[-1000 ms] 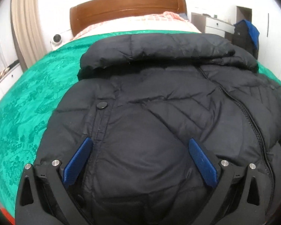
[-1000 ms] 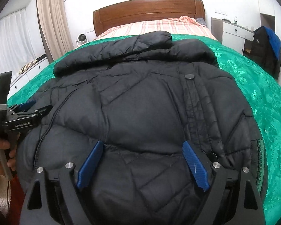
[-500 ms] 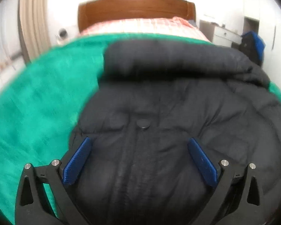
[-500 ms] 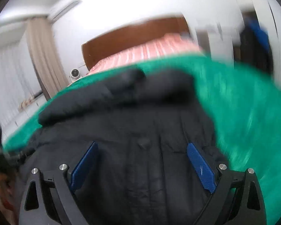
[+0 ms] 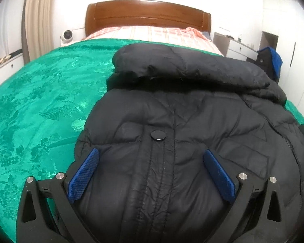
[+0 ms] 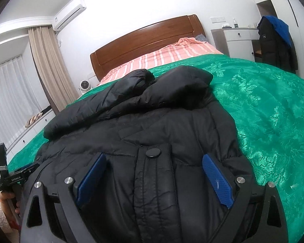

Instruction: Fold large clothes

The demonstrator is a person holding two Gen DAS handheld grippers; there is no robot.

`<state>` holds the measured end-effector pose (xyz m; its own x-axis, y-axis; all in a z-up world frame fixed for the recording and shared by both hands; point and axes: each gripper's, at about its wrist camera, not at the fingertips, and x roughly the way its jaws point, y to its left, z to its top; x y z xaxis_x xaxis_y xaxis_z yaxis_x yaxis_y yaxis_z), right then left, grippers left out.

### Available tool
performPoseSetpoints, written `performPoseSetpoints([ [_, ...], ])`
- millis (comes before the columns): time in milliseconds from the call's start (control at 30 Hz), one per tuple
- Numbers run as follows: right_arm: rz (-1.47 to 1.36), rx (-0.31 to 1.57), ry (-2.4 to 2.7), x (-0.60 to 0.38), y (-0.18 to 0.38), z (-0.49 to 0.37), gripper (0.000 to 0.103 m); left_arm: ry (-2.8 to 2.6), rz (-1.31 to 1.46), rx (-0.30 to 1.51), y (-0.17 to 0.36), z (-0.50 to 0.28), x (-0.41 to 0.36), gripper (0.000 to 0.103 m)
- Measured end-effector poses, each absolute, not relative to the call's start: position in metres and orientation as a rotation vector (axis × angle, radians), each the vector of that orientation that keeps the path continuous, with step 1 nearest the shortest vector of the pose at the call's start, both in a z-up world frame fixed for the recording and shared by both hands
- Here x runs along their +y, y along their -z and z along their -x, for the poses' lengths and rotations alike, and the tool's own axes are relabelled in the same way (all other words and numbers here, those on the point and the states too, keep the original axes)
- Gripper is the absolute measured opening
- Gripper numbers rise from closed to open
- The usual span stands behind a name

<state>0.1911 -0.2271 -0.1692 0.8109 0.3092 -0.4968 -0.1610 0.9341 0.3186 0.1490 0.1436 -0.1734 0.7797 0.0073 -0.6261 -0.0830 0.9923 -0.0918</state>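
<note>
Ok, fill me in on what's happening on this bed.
A person with a handheld gripper in each hand is folding a black puffer jacket spread on the green bedspread. The left gripper and right gripper are both open, one at each near side edge, straddling the padding without pinching it.

The bottom of the black coat (image 5: 172,141) runs off the lower edge in both views, so its hem cannot be seen. The coat hides the green bed cover (image 5: 40,101) under it. In the right view, the left hand-held gripper (image 6: 24,168) is half behind the coat. The small things on the white drawers (image 6: 239,34) are too tiny to tell.
</note>
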Motion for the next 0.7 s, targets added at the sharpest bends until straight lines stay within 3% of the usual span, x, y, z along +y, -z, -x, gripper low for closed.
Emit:
performPoseSetpoints([
  [700, -0.251, 0.603, -0.240, -0.2241, 0.1677, -0.1919, 0.096, -0.088, 0.075, 0.702, 0.1754, -0.1571, 0.1368, 0.103],
])
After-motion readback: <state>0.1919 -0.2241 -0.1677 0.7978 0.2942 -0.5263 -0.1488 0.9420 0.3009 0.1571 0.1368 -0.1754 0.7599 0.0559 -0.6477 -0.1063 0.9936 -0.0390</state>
